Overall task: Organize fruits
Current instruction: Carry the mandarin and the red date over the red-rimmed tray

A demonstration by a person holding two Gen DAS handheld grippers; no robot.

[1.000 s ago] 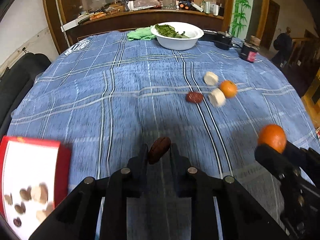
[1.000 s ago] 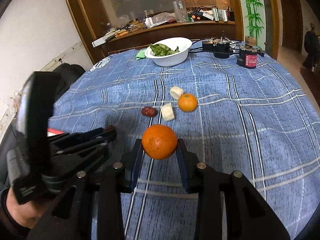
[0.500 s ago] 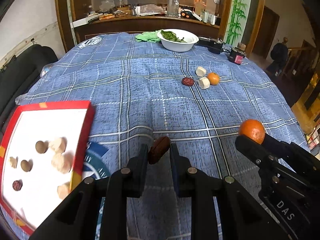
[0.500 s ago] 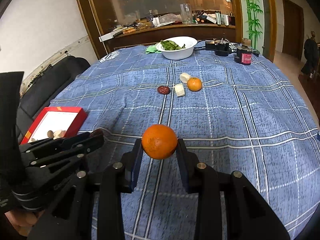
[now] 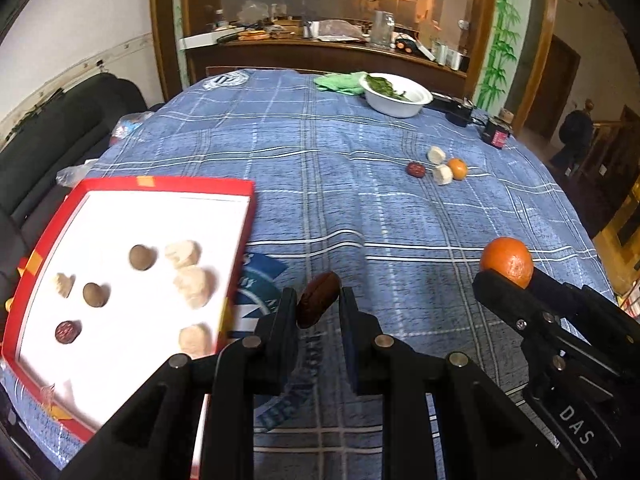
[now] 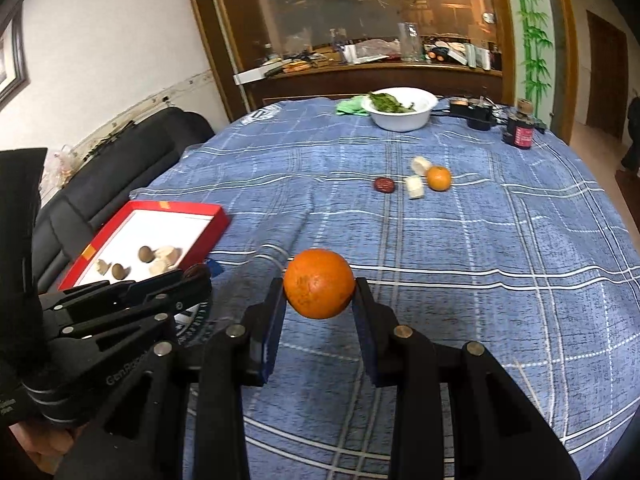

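Blue plaid tablecloth, red tray left, left gripper jaws clamping date, right gripper jaws clamping orange.

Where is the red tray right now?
The red tray lies at the table's near-left edge, left of the left gripper and its date.

tray left on table | loose fruits far right | bowl behind them
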